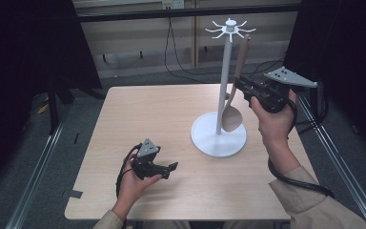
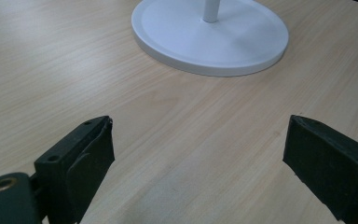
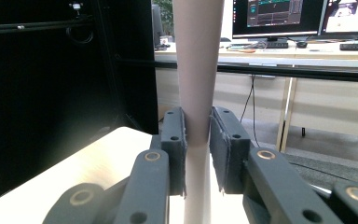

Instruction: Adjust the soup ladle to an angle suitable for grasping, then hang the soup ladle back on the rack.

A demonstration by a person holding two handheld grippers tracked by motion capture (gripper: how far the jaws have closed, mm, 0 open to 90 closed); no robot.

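While our right gripper (image 1: 238, 86) squeezes the long brown wooden spoon (image 1: 232, 114) by its thin handle, the two black jaws sit tight on each side of that handle, as we see close up in the right gripper view (image 3: 196, 154). We hold it in the middle of the handle, we think, so the spoon hangs straight and does not swing. Its round, smooth bowl points down, just above the flat white round base (image 1: 209, 143) of the tall white hanging stand (image 1: 224, 71). The spoon's top end reaches up near the little curved hooks (image 1: 230, 29) that spread like a star at the top of the pole, but we cannot tell if it hangs on one. We judge the job is about the spoon and those hooks. Our left gripper (image 1: 171, 168) rests low on the pale wooden table (image 1: 147, 109), well away from the stand, with its jaws wide apart and nothing between them; the left gripper view (image 2: 196, 163) looks past them at the bare table. It waits there, we think, so it stays out of the way. The tabletop is light wood with fine lines in it, and the white base (image 2: 209, 42) looks smooth and a bit shiny.
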